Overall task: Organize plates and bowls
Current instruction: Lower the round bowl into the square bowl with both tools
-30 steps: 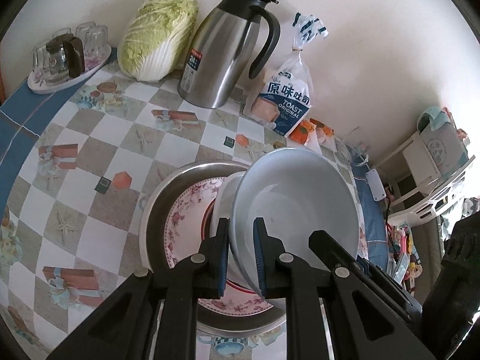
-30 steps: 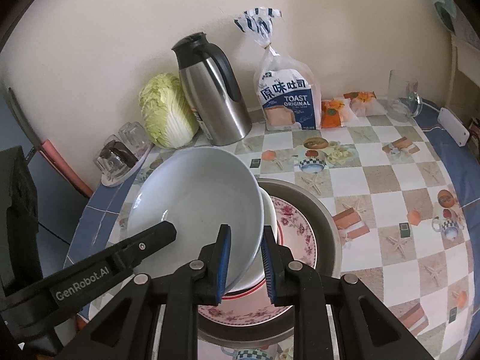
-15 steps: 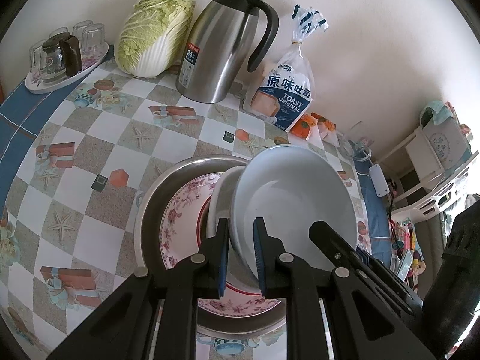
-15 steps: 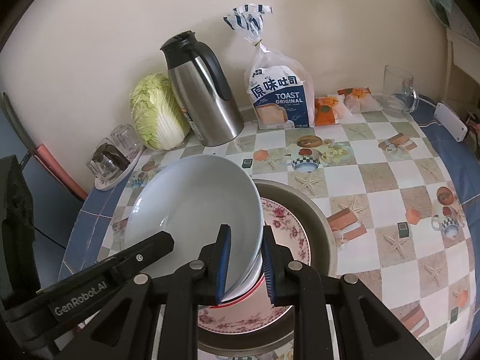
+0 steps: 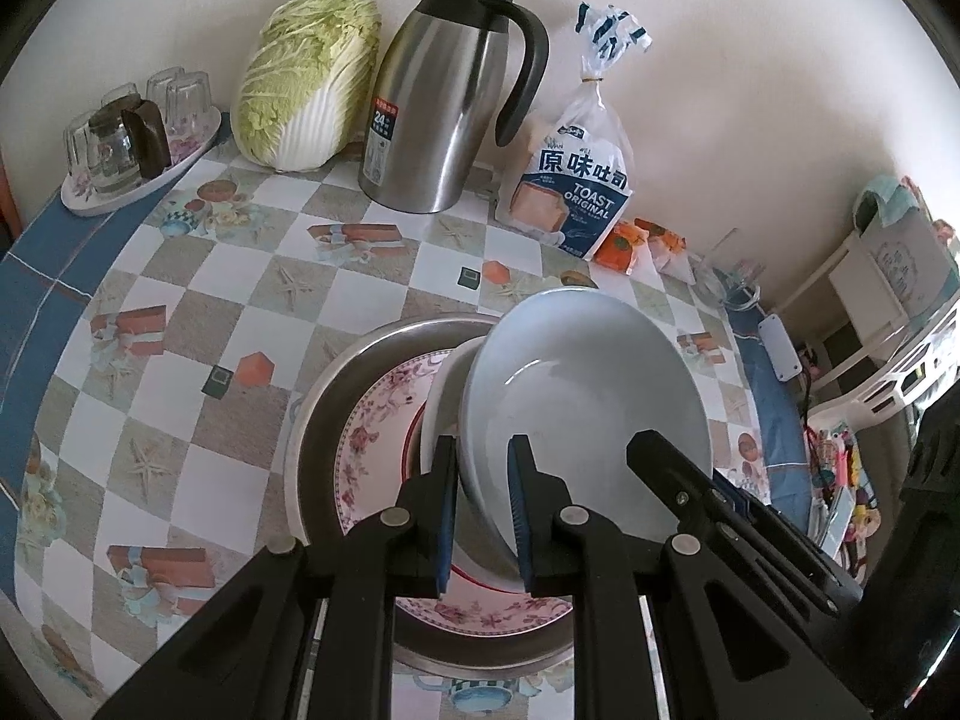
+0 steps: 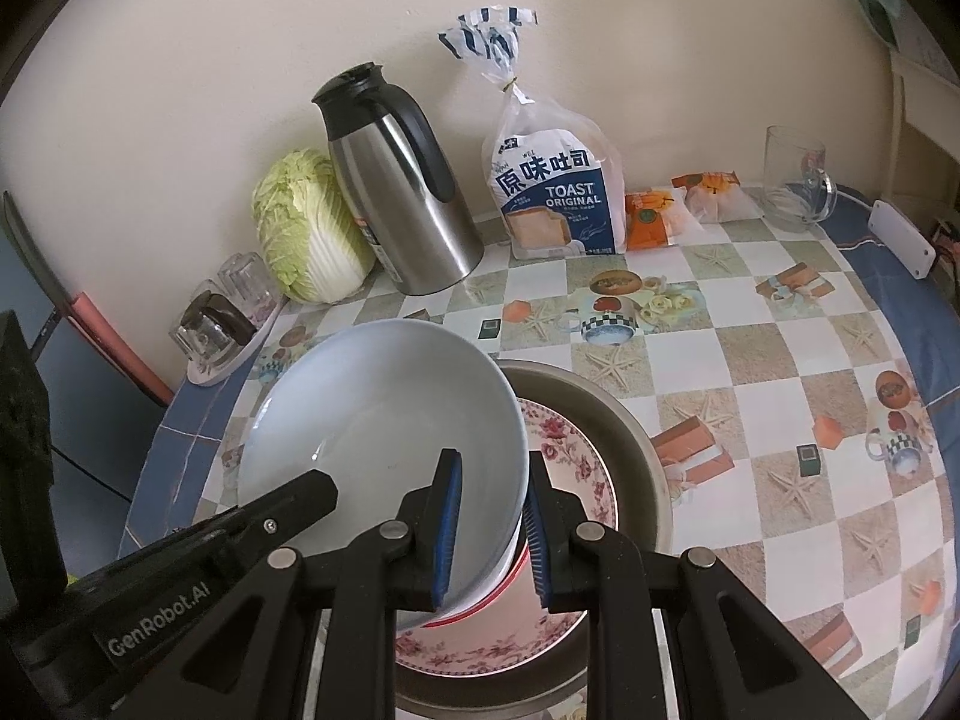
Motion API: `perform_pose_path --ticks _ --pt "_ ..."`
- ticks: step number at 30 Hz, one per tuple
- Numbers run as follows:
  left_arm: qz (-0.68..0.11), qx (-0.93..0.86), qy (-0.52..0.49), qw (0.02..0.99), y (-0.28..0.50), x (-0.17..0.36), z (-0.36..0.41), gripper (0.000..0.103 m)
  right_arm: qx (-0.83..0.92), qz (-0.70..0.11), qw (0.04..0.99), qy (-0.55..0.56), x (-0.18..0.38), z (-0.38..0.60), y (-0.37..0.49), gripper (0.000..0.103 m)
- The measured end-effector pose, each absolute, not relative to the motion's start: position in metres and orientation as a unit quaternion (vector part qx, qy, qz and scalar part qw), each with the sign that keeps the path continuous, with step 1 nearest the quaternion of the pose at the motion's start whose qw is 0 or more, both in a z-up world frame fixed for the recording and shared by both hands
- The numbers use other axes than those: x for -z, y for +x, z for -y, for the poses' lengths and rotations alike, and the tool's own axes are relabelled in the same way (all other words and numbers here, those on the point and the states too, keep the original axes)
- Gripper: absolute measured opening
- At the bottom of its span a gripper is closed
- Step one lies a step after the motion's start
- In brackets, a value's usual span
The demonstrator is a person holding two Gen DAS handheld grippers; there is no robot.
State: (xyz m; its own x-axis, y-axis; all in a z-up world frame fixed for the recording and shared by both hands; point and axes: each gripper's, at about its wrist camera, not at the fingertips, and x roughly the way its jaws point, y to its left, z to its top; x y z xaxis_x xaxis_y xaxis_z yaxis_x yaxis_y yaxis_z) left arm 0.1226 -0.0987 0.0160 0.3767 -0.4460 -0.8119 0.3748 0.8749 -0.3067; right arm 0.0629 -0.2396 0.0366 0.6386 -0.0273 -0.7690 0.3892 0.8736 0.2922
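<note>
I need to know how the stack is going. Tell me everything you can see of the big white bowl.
The big white bowl is plain, glossy and ceramic-looking, wide and shallow, empty inside. It is tilted, not seated flat, above a smaller white bowl on the floral plate in the metal pan. The left gripper and the right gripper each clamp its rim, one pad inside, one outside.
</note>
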Motion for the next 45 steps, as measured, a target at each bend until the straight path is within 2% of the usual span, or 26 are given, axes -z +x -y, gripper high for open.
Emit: perform_pose_path --ticks 21,38,45 --pt "-0.511 0.257 -0.083 0.816 0.126 -0.012 0.086 0.017 0.131 -0.416 0.869 0.235 -0.026 0.246 0.065 0.022" --pt "-0.503 0.248 -0.06 0.826 0.122 -0.02 0.086 0.019 0.127 -0.42 0.866 0.241 -0.021 0.246 0.067 0.022" --pt "-0.498 0.25 -0.069 0.827 0.126 -0.022 0.079 0.019 0.13 -0.422 0.866 0.234 -0.02 0.244 0.068 0.018"
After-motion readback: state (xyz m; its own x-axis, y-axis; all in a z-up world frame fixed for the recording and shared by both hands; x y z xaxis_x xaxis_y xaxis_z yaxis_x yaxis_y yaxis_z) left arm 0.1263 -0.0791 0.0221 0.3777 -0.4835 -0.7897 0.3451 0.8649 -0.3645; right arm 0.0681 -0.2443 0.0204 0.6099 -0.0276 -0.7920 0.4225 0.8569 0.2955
